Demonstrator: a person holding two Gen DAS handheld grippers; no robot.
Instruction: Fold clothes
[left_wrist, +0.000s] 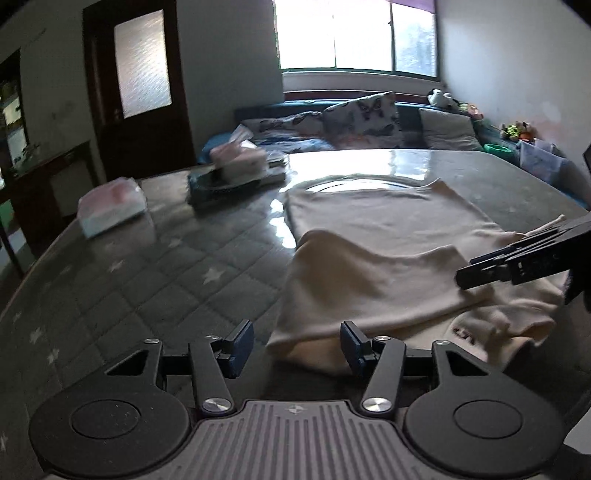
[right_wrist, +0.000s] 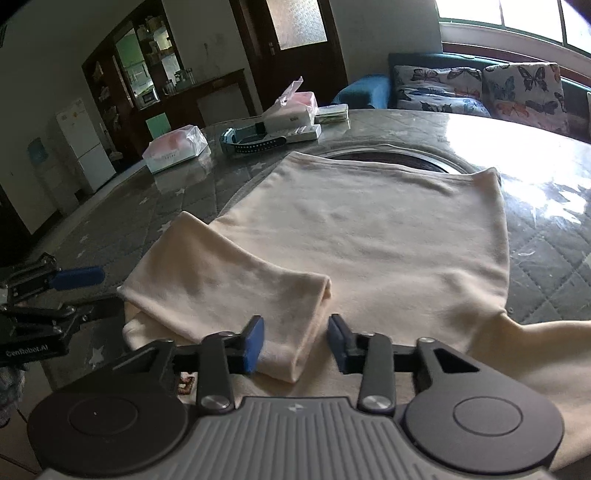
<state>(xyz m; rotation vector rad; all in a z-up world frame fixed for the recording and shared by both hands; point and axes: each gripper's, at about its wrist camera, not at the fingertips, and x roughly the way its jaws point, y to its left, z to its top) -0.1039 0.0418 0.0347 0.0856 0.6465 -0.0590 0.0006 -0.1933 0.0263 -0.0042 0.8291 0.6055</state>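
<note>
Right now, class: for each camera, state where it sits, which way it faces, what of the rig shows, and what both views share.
Left wrist: on the left gripper, facing across the table toward the window; the right gripper enters from the right.
Right wrist: on the right gripper, facing the cream garment; the left gripper shows at left.
Shared: garment, tissue pack, door.

Cream garment (right_wrist: 354, 236): soft matt knit cloth. Table cover (left_wrist: 155, 266): quilted fabric lying under glossy clear film. Grippers (right_wrist: 295, 339): matt black plastic, blue rubbery pads (right_wrist: 255, 345), shining metal rivets.
</note>
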